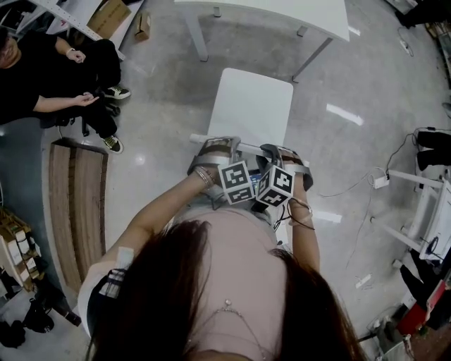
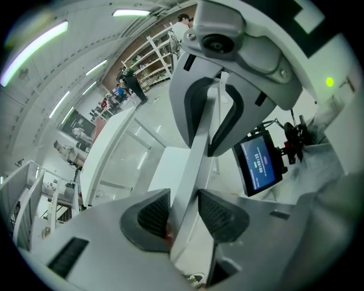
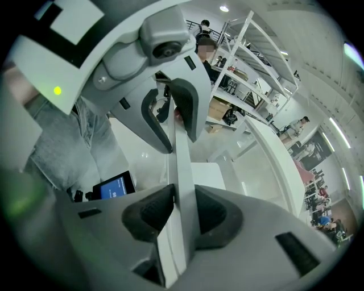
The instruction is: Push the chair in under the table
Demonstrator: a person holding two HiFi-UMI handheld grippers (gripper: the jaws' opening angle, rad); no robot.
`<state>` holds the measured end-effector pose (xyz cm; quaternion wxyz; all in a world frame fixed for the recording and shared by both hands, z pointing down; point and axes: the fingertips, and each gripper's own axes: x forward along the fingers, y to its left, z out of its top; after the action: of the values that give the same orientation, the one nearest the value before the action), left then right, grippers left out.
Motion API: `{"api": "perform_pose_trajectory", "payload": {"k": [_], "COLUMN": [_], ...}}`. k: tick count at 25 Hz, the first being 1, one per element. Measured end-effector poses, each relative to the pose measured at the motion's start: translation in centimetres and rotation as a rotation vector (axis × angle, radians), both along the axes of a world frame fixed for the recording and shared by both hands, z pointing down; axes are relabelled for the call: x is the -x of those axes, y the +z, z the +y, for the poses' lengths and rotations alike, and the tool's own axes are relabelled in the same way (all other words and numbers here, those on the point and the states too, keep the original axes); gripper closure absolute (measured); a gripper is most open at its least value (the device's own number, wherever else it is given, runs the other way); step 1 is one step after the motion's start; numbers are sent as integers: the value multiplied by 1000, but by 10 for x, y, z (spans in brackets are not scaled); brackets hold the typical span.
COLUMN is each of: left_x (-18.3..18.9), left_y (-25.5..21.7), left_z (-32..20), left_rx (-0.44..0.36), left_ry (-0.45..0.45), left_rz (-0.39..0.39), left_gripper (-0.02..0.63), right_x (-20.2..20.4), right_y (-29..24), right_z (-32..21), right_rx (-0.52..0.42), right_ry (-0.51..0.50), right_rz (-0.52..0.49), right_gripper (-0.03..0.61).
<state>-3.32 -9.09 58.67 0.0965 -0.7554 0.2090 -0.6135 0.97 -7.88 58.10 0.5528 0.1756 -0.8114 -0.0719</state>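
Note:
A white chair (image 1: 254, 106) stands on the grey floor, its seat pointing toward the white table (image 1: 282, 14) at the top of the head view. Both grippers clamp the top rail of its backrest (image 1: 246, 147), side by side. My left gripper (image 1: 215, 151) holds the rail's left part, and the rail (image 2: 196, 165) runs up between its dark pads (image 2: 154, 215). My right gripper (image 1: 282, 158) holds the right part, with the rail (image 3: 183, 165) pinched between its pads (image 3: 215, 211). The chair seat is a short way in front of the table's edge.
A person in black (image 1: 49, 77) sits at the far left beside a cardboard box (image 1: 109, 15). A wooden bench (image 1: 74, 204) lies on the floor at the left. A white rack (image 1: 423, 211) and cables (image 1: 380, 180) are at the right.

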Motion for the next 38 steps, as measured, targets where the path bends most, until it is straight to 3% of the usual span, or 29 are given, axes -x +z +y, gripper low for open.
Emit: {"api": "perform_pose_trajectory", "payload": {"k": [38], "left_x": [-16], "left_y": [-2], "left_z": [-80], "left_rx": [-25], "left_ry": [24], "left_rz": [5], "left_gripper": [459], "right_x": [-15], "right_y": [2], "right_z": [-79], "right_rx": [-15], "right_ry": [20], "right_rz": [5], "right_gripper": [457]}}
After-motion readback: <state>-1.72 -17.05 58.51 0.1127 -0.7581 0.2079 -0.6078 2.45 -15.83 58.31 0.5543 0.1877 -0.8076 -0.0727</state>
